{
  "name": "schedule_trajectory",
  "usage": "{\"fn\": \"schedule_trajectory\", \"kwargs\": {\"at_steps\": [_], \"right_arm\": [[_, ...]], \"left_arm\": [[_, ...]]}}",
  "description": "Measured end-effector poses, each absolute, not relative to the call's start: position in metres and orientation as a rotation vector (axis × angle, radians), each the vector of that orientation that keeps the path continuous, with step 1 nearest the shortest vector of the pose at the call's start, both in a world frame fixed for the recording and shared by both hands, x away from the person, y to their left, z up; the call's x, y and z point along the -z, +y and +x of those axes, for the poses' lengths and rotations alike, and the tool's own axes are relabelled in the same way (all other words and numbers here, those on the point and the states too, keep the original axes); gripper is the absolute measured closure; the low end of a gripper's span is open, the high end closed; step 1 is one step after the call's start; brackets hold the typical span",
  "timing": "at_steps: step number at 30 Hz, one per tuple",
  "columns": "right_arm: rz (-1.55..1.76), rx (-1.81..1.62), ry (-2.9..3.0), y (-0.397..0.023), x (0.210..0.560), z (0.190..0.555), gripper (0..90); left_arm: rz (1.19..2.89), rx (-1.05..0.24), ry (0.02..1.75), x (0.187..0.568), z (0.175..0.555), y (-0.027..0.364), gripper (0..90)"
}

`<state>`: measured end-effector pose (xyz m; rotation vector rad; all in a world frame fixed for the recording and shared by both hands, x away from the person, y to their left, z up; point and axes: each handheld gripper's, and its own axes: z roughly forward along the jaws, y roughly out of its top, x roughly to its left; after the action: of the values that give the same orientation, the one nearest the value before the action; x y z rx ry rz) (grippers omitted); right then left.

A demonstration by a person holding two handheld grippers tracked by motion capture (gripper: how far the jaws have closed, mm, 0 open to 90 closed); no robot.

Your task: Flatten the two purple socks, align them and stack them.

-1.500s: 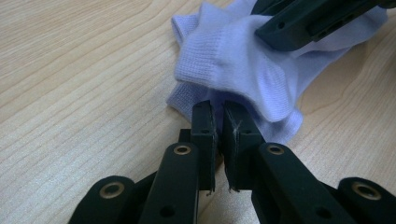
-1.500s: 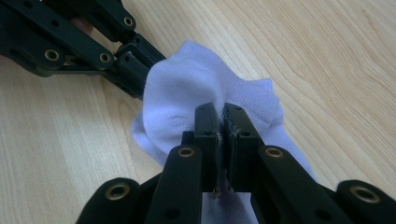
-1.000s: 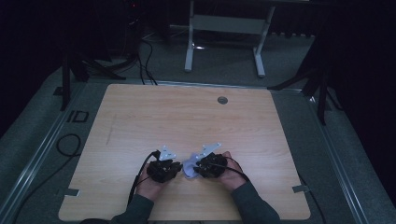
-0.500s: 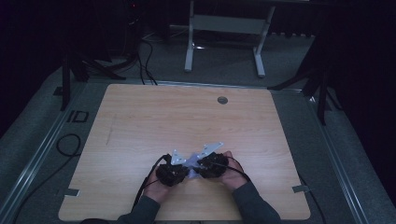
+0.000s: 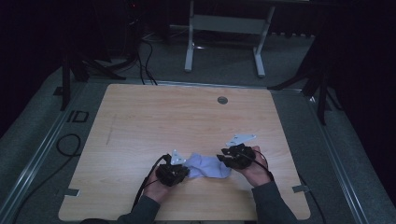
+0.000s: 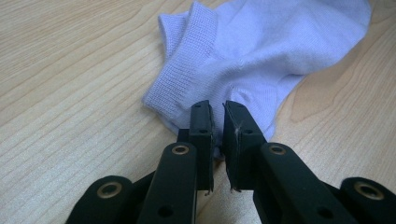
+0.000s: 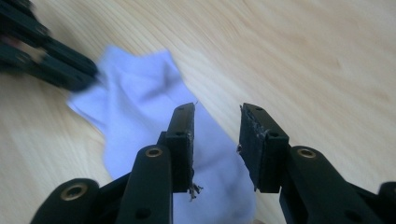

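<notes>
Sock (image 5: 208, 166) lay flat near table's (image 5: 140, 121) front edge. Left gripper (image 6: 217, 122) pinched its edge; right gripper (image 7: 217, 123) released. Goal unknown.

Table (image 5: 154, 116): pale wood-grain surface, smooth, matt with a slight sheen. Sock (image 6: 261, 51): pale lilac knitted cloth, soft and matt, cuff ribbed. Left gripper (image 6: 217, 122) and right gripper (image 7: 216, 122): black matt plastic, brass-coloured metal eyelets, pad edges scuffed.

Bare table (image 5: 154, 116) is left open ahead and to both sides; only the sock (image 5: 208, 166) lies between the two grippers.
</notes>
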<state>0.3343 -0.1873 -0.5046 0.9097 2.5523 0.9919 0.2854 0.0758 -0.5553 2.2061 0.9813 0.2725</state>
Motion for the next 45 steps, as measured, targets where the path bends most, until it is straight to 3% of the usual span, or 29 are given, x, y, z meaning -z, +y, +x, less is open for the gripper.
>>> {"fn": "schedule_trajectory", "kwargs": {"at_steps": [9, 14, 16, 28, 31, 40, 45], "right_arm": [[1.117, -0.904, 2.559, -0.203, 0.537, 0.339, 64.9], [1.135, -0.881, 2.551, -0.205, 0.543, 0.337, 85.8], [1.127, -0.853, 2.545, -0.204, 0.544, 0.336, 87.7], [1.143, -0.851, 2.489, -0.213, 0.547, 0.329, 87.9], [1.123, -0.843, 2.485, -0.211, 0.548, 0.328, 87.9], [1.125, -0.855, 2.48, -0.209, 0.549, 0.328, 87.9], [1.129, -0.874, 2.477, -0.21, 0.55, 0.327, 87.8]], "left_arm": [[2.206, -0.272, 0.982, 0.555, 0.285, 0.076, 81.8], [2.206, -0.273, 0.985, 0.555, 0.285, 0.075, 81.8], [2.208, -0.274, 0.985, 0.555, 0.285, 0.075, 81.9], [2.226, -0.272, 0.985, 0.553, 0.285, 0.077, 81.2], [2.134, -0.293, 0.99, 0.54, 0.289, 0.084, 80.3], [2.147, -0.258, 0.923, 0.53, 0.323, 0.052, 72.8], [2.188, -0.263, 0.93, 0.536, 0.335, 0.036, 62.9]]}}
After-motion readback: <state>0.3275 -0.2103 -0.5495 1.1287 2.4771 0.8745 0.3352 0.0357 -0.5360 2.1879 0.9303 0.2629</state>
